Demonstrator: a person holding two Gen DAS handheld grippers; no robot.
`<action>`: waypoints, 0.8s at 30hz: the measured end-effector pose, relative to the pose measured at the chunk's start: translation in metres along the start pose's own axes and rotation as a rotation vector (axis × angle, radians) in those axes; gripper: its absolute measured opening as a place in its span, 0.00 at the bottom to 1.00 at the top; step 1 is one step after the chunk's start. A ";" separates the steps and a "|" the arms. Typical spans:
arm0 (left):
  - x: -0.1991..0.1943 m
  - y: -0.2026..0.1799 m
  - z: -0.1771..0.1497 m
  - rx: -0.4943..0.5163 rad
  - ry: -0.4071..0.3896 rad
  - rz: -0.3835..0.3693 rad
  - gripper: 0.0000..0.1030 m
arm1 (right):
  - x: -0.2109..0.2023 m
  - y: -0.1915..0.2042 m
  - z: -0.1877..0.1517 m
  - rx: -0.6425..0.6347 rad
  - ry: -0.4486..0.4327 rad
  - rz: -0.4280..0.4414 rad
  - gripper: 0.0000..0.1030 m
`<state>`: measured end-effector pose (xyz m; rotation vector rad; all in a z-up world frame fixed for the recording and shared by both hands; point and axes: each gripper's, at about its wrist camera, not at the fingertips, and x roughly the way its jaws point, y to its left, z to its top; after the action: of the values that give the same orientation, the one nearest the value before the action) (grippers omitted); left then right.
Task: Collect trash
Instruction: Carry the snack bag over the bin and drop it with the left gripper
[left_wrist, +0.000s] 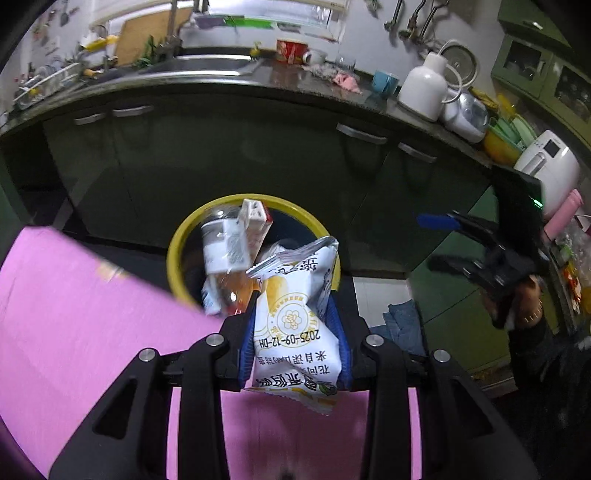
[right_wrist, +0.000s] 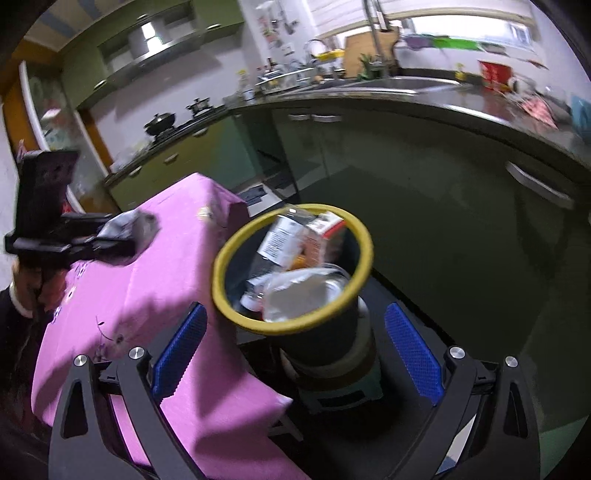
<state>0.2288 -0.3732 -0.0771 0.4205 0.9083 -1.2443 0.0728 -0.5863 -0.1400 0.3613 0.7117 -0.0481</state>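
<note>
— Left gripper (left_wrist: 295, 325) pinching wrapper (left_wrist: 295, 314), just short of bin (left_wrist: 177, 254) off table (left_wrist: 74, 314) corner; right gripper (right_wrist: 295, 343) spread, empty
— Risk: early release, wrapper catches rim, slides to floor

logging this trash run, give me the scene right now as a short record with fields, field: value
left gripper: shut on a white and yellow snack bag
right gripper: open, nothing between its blue pads
trash bin: yellow rim, dark body, beside the table
in bin: cartons, clear plastic wrap, other packaging
snack bag status: not yet in bin, held in front of it in the left view
table: pink cloth
background: kitchen counter with sink
</note>
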 end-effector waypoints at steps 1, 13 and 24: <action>0.009 0.000 0.005 0.000 0.009 0.001 0.33 | -0.002 -0.007 -0.002 0.013 0.000 -0.006 0.93; 0.102 0.015 0.044 -0.023 0.126 0.044 0.58 | -0.004 -0.046 -0.016 0.110 0.004 -0.015 0.93; -0.016 0.001 0.002 -0.114 -0.106 0.230 0.69 | -0.001 0.000 -0.012 0.026 0.009 0.045 0.93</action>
<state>0.2295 -0.3645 -0.0631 0.3547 0.8118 -0.9904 0.0644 -0.5824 -0.1475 0.4027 0.7124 -0.0134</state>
